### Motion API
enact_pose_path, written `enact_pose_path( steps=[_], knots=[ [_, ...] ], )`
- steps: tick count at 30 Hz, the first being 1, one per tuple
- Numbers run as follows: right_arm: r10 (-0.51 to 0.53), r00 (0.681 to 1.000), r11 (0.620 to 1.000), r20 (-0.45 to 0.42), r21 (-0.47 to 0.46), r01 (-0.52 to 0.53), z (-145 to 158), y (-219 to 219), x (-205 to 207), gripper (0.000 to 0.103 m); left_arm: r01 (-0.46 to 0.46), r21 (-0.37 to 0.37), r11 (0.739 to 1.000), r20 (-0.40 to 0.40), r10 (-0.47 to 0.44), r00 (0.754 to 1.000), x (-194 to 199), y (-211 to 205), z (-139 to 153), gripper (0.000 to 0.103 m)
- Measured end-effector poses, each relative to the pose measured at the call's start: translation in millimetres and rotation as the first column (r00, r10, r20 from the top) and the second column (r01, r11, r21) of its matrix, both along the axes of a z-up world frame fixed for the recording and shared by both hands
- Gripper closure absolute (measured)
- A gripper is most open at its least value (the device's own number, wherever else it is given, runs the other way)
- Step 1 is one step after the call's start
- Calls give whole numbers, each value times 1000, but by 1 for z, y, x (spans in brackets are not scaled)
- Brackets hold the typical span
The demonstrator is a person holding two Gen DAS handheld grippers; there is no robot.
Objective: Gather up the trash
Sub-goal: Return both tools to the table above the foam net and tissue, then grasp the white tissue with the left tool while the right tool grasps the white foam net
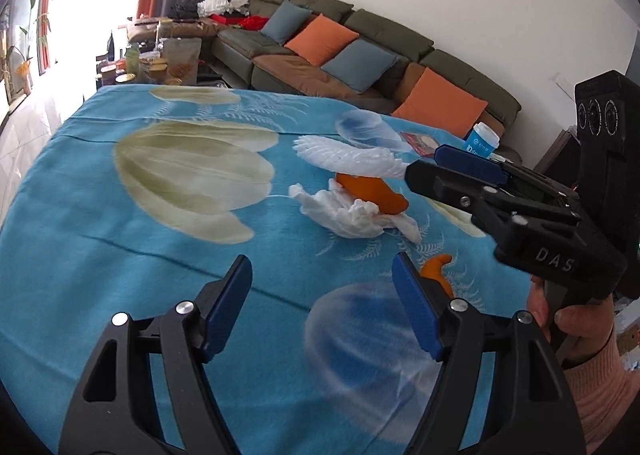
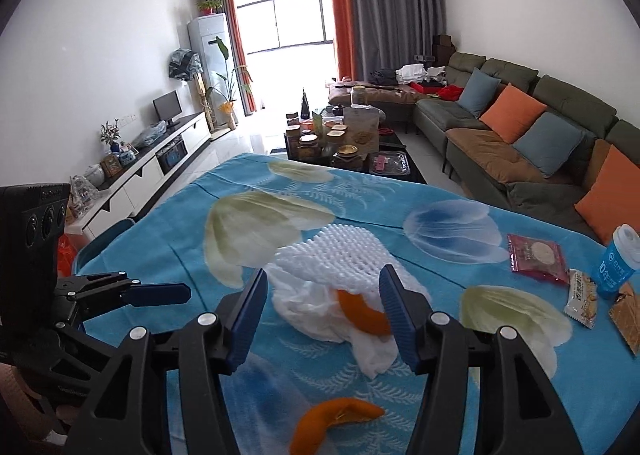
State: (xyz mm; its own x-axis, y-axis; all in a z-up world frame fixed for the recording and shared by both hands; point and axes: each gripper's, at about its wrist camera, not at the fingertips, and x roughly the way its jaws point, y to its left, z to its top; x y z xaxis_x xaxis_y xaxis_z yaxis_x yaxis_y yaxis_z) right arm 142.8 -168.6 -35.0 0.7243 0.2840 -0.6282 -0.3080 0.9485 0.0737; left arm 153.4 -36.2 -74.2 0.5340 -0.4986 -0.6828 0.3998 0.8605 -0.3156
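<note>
A white foam net (image 2: 340, 255) lies over a crumpled white tissue (image 2: 316, 311) and an orange peel (image 2: 362, 317) in the middle of the blue flowered tablecloth (image 2: 168, 255). A second peel (image 2: 336, 415) lies nearer me. My right gripper (image 2: 324, 275) is open, with the pile in front of its fingers and untouched. In the left wrist view, my left gripper (image 1: 320, 271) is open and empty over bare cloth. The near peel (image 1: 438, 271) sits by its right finger. The right gripper (image 1: 426, 165) hovers at the right end of the foam net (image 1: 352, 159).
At the table's right side lie a red wrapper (image 2: 534, 257), a snack packet (image 2: 582, 299), a brown wrapper (image 2: 628, 319) and a blue paper cup (image 2: 618, 259). A coffee table with jars (image 2: 344, 143) stands beyond the far edge, and a sofa (image 2: 520, 143) runs along the right.
</note>
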Motion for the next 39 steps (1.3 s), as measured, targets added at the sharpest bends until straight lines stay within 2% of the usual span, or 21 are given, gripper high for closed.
enact_pose_path(
  steps=[5,11,12,14,16,20,24,28,35,39],
  knots=[
    [10,1000,997,-3,-81,-10,-8,3,10,48,9,0,1000,-60,-9,998,20,-13,-8,41],
    [40,999,993,-14,-109,-41,-13,1,22,49,14,-7,1000,-99,-15,995,35,-21,-18,43],
    [45,999,993,-25,-105,-48,-15,0,26,51,18,-5,1000,-94,-18,995,35,-21,-19,43],
    [57,997,994,-51,-88,-61,-18,-2,31,64,24,2,1000,-91,-24,996,36,-22,-19,46],
    [59,996,995,-70,-71,-64,-19,-4,35,89,25,3,1000,-94,-24,995,36,-24,-20,47],
    [40,997,999,-67,-14,-41,-16,-15,34,95,25,-9,1000,-101,-26,995,38,-22,-19,47],
    [26,998,999,-55,50,-23,-8,-28,31,95,29,-48,998,-118,-35,992,44,-20,-18,47],
    [13,999,997,-46,76,-10,-4,-37,28,95,34,-83,996,-131,-45,990,49,-21,-15,51],
    [20,999,994,-46,106,-15,-3,-40,23,95,29,-125,992,-205,-55,977,68,-25,-24,84],
    [20,999,992,-42,123,-15,-2,-42,20,95,21,-143,990,-199,-49,979,63,-20,-22,94]
  ],
)
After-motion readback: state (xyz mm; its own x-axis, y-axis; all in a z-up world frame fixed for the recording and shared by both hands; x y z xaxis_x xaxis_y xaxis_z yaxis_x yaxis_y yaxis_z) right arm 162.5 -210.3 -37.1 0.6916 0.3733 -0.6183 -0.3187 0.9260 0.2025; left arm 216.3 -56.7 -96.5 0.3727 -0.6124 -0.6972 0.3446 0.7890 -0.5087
